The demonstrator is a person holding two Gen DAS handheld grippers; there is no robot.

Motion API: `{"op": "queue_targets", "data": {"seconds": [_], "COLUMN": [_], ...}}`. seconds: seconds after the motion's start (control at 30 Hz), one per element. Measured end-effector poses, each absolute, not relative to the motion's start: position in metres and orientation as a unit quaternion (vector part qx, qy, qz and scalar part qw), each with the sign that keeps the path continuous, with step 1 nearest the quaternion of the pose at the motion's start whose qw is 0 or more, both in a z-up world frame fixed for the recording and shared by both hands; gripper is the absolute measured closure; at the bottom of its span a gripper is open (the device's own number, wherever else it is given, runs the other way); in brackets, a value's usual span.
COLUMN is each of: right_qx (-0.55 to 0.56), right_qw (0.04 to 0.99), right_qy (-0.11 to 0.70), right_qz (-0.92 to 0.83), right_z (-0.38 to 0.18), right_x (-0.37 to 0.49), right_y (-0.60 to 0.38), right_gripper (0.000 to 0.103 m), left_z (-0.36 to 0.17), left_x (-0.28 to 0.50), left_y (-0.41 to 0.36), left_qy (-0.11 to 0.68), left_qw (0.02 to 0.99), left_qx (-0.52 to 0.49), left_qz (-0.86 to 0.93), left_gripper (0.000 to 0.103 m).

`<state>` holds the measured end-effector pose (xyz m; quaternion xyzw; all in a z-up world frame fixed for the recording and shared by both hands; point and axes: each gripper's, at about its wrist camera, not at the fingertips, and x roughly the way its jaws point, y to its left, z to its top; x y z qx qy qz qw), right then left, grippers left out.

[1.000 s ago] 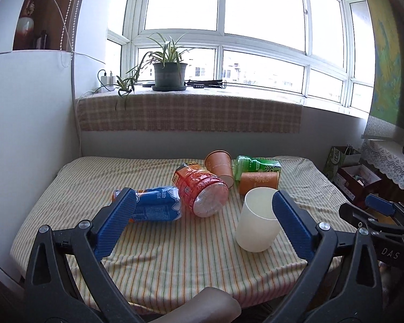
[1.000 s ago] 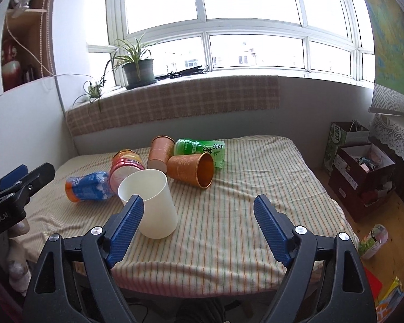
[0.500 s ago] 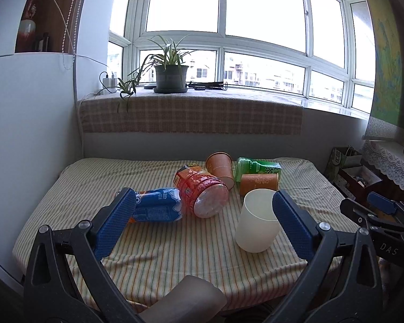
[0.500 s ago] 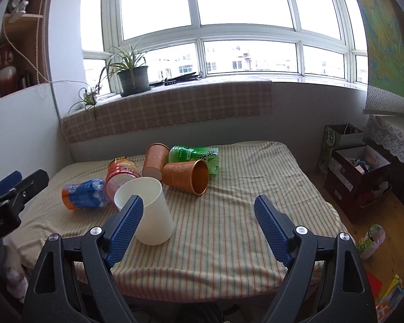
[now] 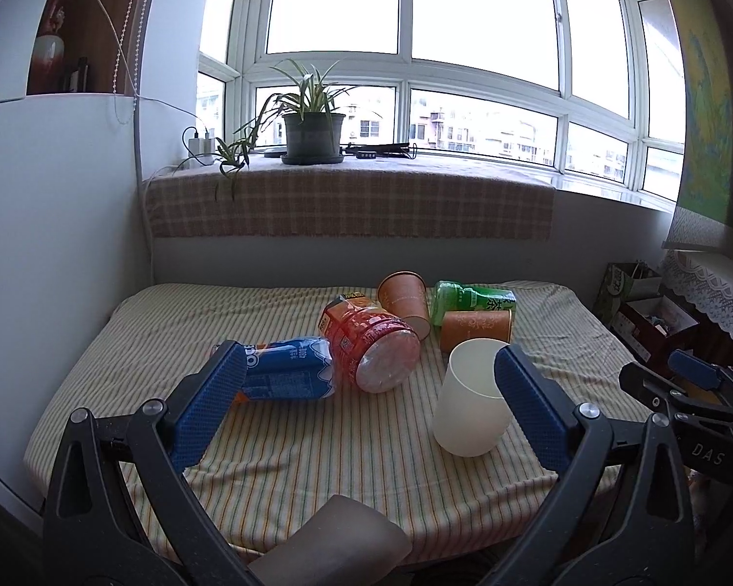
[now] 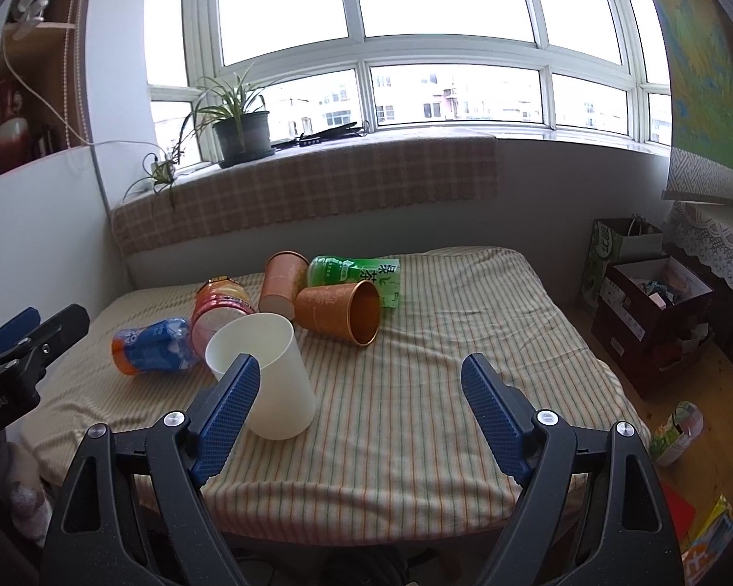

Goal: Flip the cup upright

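Standing upright already, white cup (image 6: 264,373) sits just ahead of our right tool (image 6: 361,410); both tools, incl. left tool (image 5: 366,405), released — task looks done.

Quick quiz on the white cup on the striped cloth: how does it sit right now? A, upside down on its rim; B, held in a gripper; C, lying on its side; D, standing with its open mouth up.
D: the white cup stands on its narrow base with its open rim facing up, and both the left gripper and right gripper are open and apart from it.
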<state>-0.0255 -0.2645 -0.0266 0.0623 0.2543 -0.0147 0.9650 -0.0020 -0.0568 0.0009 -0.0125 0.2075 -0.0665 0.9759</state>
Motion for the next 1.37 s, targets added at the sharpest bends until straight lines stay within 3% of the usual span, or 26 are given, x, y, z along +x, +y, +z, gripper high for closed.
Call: {"op": "queue_targets", "data": {"seconds": [1.37], "right_qx": [0.06], "right_qw": [0.959], "right_qy": [0.276], "right_qz": [0.003], "right_z": [-0.035], "right_x": [-0.015], "right_y": [-0.26], "right_gripper": [0.018], "left_z": [-0.007], "left_x": [0.009], "left_y": [-0.056], "left_qy": [0.224], "left_qw": [0.973], "left_qx": [0.0], "left_qz": [-0.054], "left_gripper": [0.0]}}
